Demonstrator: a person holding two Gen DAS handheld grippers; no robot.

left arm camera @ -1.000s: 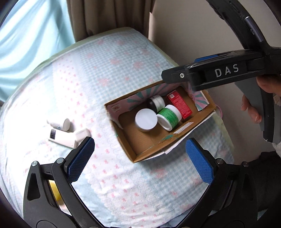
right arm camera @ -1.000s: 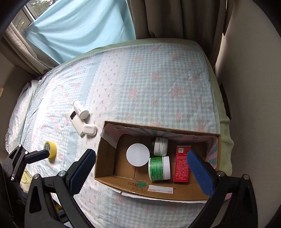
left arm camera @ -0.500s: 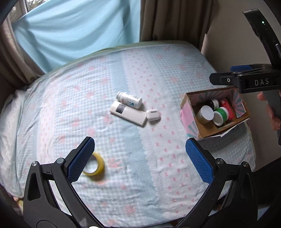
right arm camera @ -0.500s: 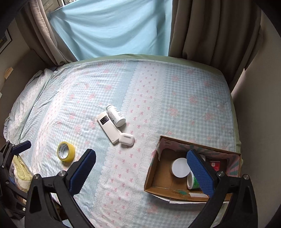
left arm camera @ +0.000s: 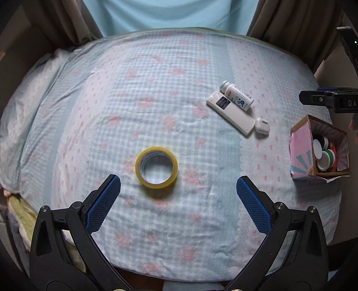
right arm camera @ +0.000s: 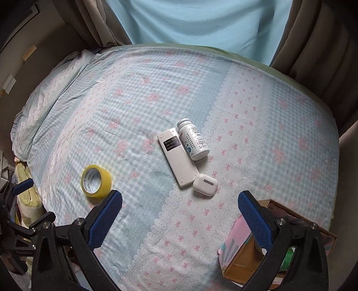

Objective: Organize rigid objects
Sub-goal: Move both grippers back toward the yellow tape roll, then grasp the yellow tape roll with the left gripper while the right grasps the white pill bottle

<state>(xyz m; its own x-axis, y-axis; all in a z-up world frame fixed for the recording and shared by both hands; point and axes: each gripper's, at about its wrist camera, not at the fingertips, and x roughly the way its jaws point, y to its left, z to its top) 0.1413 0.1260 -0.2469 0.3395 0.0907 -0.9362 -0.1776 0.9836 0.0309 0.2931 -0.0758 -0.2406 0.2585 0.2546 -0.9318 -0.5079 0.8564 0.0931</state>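
Note:
A yellow tape roll (left arm camera: 156,167) lies flat on the bed just ahead of my open, empty left gripper (left arm camera: 178,202); it also shows in the right wrist view (right arm camera: 96,180). A white remote (right arm camera: 176,156), a white bottle (right arm camera: 193,139) and a white earbud case (right arm camera: 205,185) lie together ahead of my open, empty right gripper (right arm camera: 180,216). They also show in the left wrist view: remote (left arm camera: 230,115), bottle (left arm camera: 237,98), case (left arm camera: 261,125). The cardboard box (left arm camera: 301,143) with jars and a red box inside sits at the bed's right edge; the right finger partly hides the box (right arm camera: 237,253).
The bed has a blue checked sheet (left arm camera: 156,100) with pink flowers. Curtains (right arm camera: 197,20) hang behind it and a wall stands at the right. Yellow-green cloth (right arm camera: 24,197) lies off the bed's left edge. The right gripper's body (left arm camera: 331,101) shows in the left wrist view.
Both grippers have swung left, away from the box. The tape roll now sits centred before the left gripper, and the remote, bottle and case before the right one. Both stay open.

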